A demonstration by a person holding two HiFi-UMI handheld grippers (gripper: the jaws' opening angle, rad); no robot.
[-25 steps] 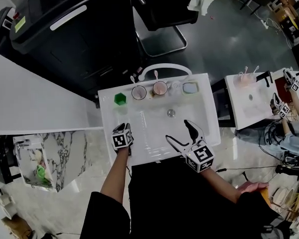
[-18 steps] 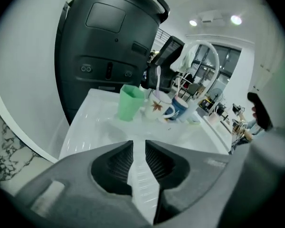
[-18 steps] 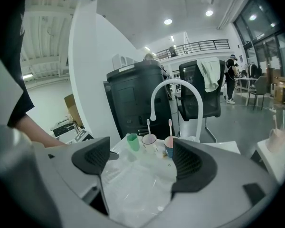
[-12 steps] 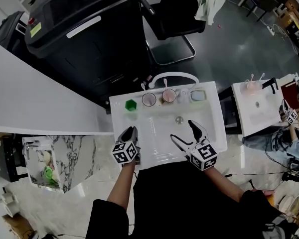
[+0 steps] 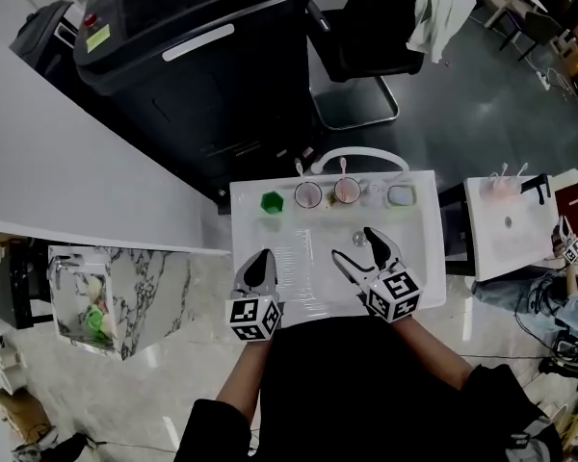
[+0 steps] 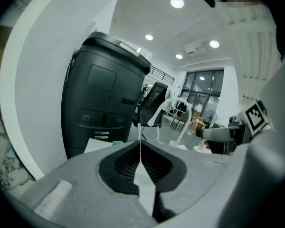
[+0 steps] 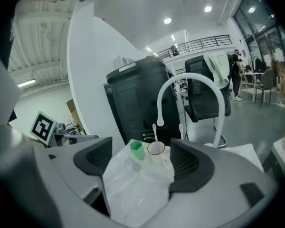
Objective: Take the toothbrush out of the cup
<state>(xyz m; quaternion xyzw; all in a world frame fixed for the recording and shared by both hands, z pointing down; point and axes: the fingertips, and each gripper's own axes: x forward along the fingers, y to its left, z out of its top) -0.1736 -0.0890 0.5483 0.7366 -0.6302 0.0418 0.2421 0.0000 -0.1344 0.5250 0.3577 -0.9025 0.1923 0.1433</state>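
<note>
We'd raised our shut, empty left gripper (image 5: 261,258); our right gripper (image 5: 353,243), wide, narrowing on nothing, hung well short of the cup (image 5: 308,195) at the sink (image 5: 426,258) edge.

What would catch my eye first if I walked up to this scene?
Two hand-held tools with black-and-white marker cubes hover over the near edge of the white sink: the left tool is shut, the right tool gapes wide and empty, its jaws having just closed slightly. At the back, under an arched white tap, stand two cups, each holding a toothbrush, beside a bright green cup.
</note>
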